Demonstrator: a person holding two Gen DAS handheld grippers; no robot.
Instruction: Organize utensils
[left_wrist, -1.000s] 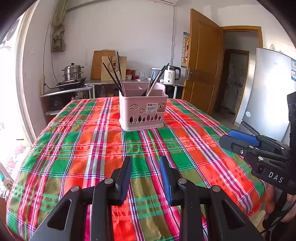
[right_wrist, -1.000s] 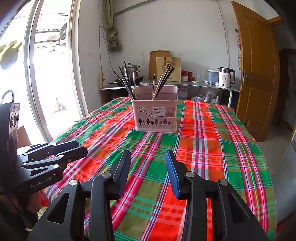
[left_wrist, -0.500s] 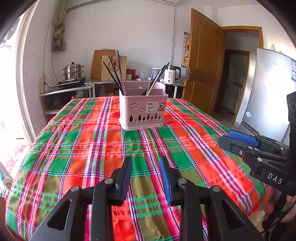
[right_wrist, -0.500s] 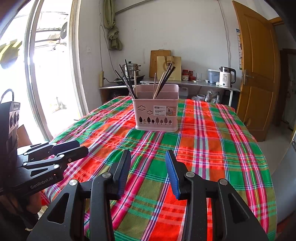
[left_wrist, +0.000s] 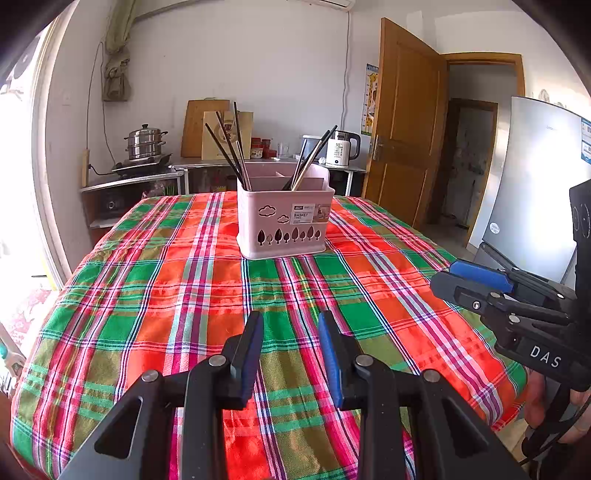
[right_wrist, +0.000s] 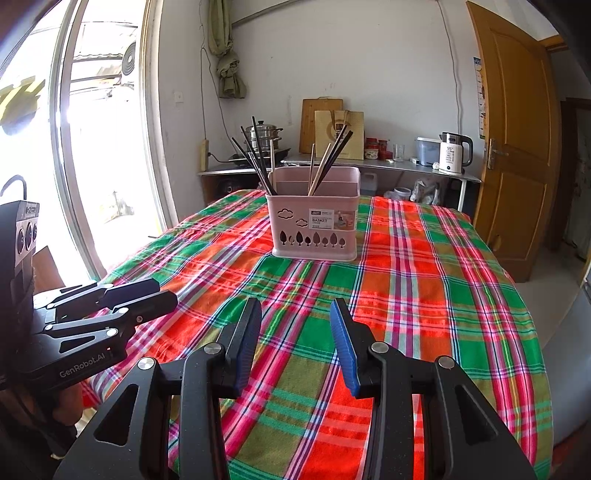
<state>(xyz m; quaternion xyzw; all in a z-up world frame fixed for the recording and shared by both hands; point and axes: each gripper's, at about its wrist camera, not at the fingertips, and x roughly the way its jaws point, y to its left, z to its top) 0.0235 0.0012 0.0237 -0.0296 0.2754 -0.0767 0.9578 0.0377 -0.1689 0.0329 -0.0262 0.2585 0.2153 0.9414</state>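
A pink utensil basket (left_wrist: 282, 221) with tree cut-outs stands upright on the far middle of the plaid tablecloth (left_wrist: 207, 306). It also shows in the right wrist view (right_wrist: 314, 225). Dark chopsticks (left_wrist: 231, 147) lean in its left compartment, and more chopsticks (left_wrist: 308, 160) lean in its right one. My left gripper (left_wrist: 290, 354) is open and empty over the near part of the table. My right gripper (right_wrist: 295, 347) is open and empty too, beside the left one. Both are well short of the basket.
A counter (right_wrist: 369, 166) behind the table holds a steamer pot (left_wrist: 144, 142), cutting boards (right_wrist: 321, 125) and a white kettle (right_wrist: 454, 153). A wooden door (right_wrist: 517, 147) stands at the right, a bright window (right_wrist: 92, 166) at the left.
Both grippers have edged a little toward the basket, which looks slightly nearer. Both stay open and empty.
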